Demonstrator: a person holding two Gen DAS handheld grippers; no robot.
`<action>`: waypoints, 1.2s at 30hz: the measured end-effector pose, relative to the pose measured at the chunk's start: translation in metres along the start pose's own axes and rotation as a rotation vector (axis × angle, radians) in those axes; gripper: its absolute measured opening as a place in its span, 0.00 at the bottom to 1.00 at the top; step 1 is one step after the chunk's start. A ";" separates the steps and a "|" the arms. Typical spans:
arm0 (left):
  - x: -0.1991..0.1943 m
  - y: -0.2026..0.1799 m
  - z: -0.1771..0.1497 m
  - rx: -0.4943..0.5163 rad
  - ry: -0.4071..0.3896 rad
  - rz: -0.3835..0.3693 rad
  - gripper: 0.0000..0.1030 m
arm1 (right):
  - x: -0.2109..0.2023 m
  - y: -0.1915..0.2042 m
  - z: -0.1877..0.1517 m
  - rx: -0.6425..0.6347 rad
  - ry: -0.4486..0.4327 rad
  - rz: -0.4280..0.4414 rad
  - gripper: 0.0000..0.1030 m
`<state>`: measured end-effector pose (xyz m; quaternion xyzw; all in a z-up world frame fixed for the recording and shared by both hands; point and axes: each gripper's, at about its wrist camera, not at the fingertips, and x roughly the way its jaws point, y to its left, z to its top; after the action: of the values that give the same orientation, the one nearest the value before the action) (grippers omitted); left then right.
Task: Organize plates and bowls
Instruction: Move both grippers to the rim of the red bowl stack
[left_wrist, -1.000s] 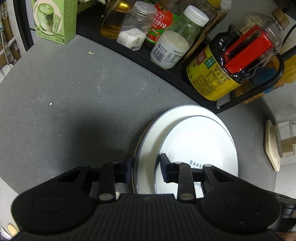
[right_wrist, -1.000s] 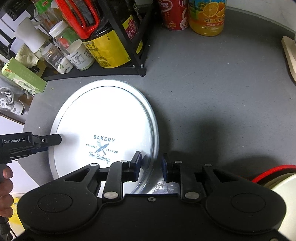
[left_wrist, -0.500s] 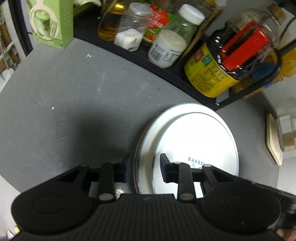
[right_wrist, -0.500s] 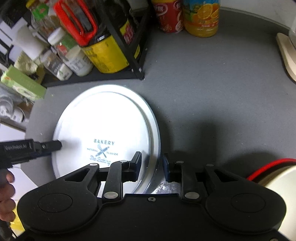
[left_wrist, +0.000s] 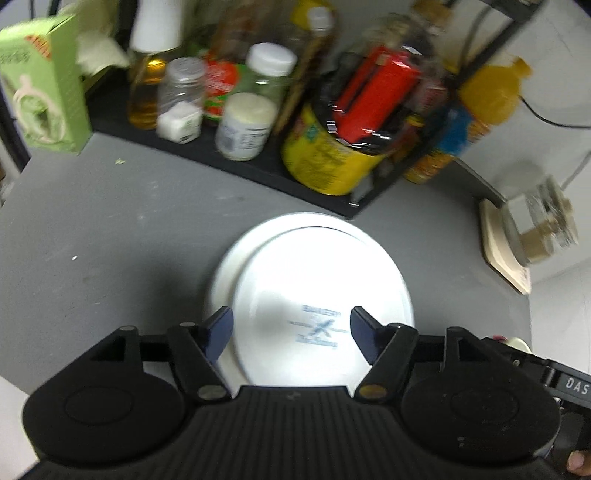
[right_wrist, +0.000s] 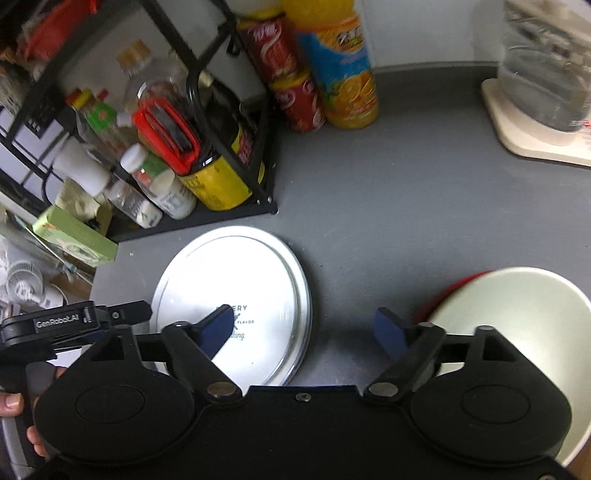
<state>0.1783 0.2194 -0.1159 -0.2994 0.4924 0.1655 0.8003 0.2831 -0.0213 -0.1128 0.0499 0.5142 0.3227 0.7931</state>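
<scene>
Both grippers have let go of the plate's rim and drawn back since a second ago: the left gripper (left_wrist: 291, 325) and the right gripper (right_wrist: 304, 326) now hang with jaws spread wide and nothing between them, above the white plate (right_wrist: 255, 280) lying flat on the grey counter (right_wrist: 388, 206) in front of the black rack (right_wrist: 258, 162). A pale bowl (right_wrist: 517, 306) sits just right of the right gripper, seemingly on something red. Judging by that, the bowl comes next: approach its near rim squarely, one finger inside and one outside, and close fully before lifting so it doesn't tip.

Both views downward, seemingly sharing plate (left_wrist: 314, 280)
</scene>
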 end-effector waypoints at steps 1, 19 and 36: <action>-0.001 -0.006 -0.001 0.012 0.003 -0.005 0.69 | -0.003 -0.002 -0.001 0.004 -0.007 0.001 0.86; 0.000 -0.125 -0.031 0.126 0.023 -0.101 0.83 | -0.074 -0.083 -0.011 0.070 -0.099 0.003 0.96; 0.034 -0.179 -0.078 0.090 0.085 -0.082 0.80 | -0.077 -0.156 -0.019 0.022 -0.021 0.021 0.89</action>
<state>0.2408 0.0311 -0.1159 -0.2899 0.5200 0.0976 0.7975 0.3185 -0.1921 -0.1259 0.0673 0.5088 0.3251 0.7943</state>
